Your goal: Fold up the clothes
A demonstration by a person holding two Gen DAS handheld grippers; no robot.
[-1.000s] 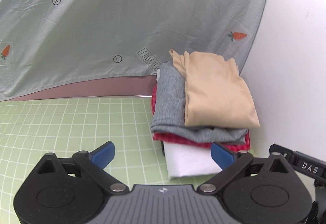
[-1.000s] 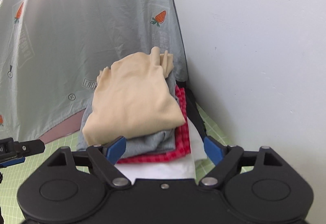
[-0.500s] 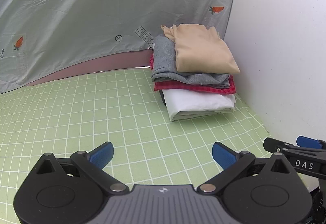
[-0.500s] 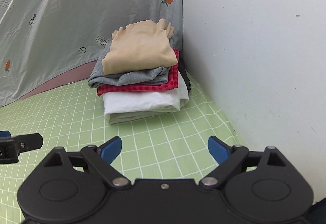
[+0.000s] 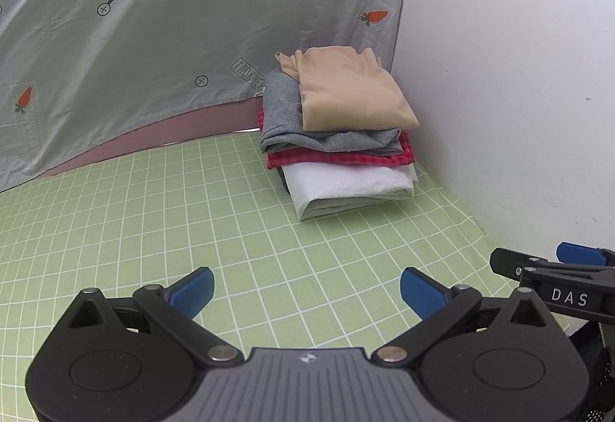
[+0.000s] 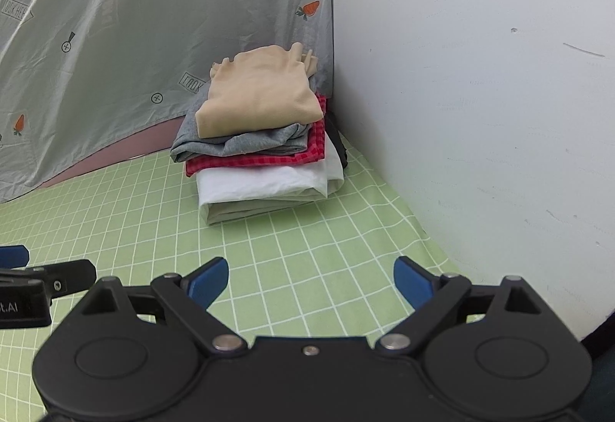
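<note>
Nearest us, we log two grippers, the left gripper (image 5: 305, 287) and the right gripper (image 6: 311, 278), both level above the green grid mat (image 5: 153, 230), jaws spread wide and holding nothing. Beyond them on the mat, we count one pile of folded clothes (image 5: 338, 137) in the far corner against the white wall (image 5: 499, 76): beige garment (image 5: 346, 95), grey, red check, white beneath. Behind the pile hangs one carrot-print grey sheet (image 5: 153, 37); only the right view shows a dark item (image 6: 340, 147) between pile and wall.
</note>
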